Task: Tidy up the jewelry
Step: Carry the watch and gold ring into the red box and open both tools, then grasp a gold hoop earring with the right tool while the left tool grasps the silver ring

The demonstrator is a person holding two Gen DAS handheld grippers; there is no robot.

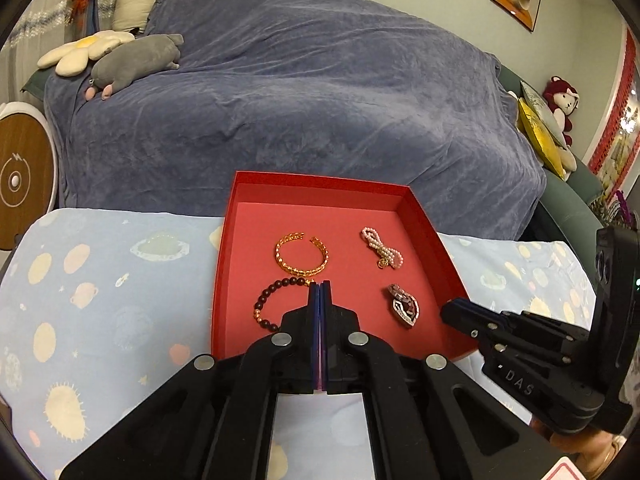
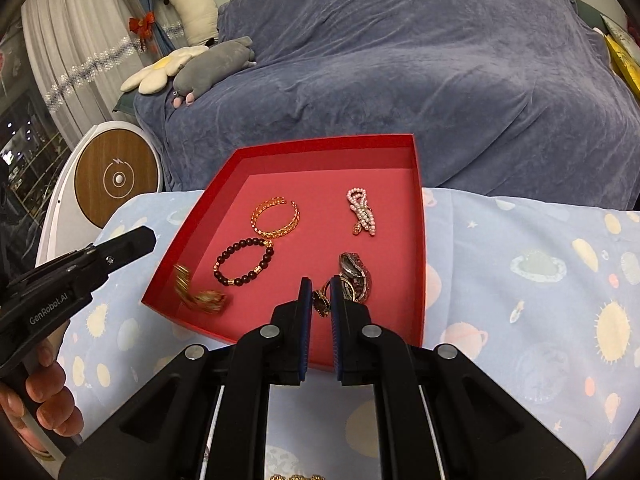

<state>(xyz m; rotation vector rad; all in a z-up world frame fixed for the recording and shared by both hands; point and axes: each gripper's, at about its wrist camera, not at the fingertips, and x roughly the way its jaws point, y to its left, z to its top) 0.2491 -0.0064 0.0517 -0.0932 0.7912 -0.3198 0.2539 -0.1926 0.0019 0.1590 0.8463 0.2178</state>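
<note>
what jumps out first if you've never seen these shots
The red tray on the pale space-print cloth, backed by a blue-draped sofa. Inside lie a gold cuff, a dark bead bracelet and a pink pearl piece. The right gripper pinches a small ring.

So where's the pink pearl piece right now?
In both wrist views the pink pearl piece lies in the red tray's far right part, right of the gold cuff bracelet.
</note>
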